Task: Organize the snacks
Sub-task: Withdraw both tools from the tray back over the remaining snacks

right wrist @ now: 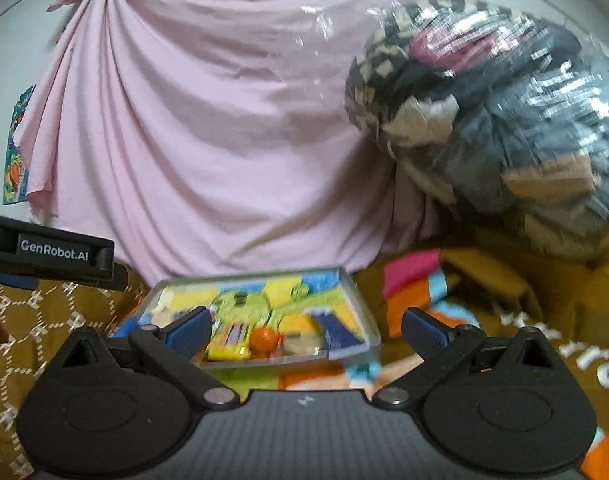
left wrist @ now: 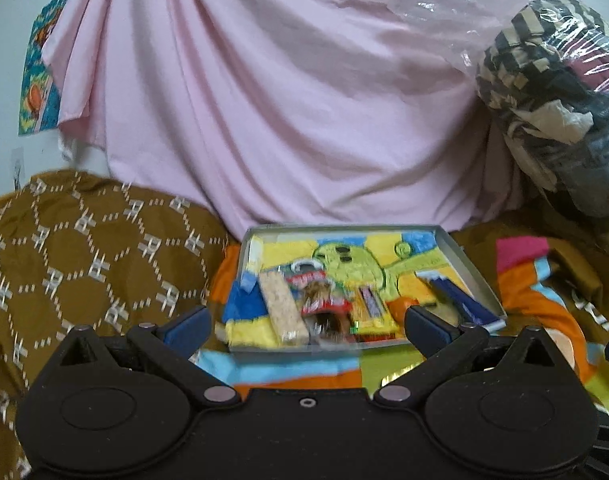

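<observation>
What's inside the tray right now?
The tray holds a pale cereal bar, a red packet, a yellow packet, a small orange ball and a blue packet on a colourful cloth. Anything beneath them is hidden.

We see a brown cloth with a white hexagon pattern (left wrist: pixel 64 264) covering the surface that carries everything. Directly on it lies a multicoloured cloth (left wrist: pixel 544 312) in orange, blue, green and pink. On that cloth sits a shallow grey tray (left wrist: pixel 470 264). Right of and behind the tray, a clear plastic bag of dark clothes (right wrist: pixel 504 128) rests on the brown cloth.
</observation>
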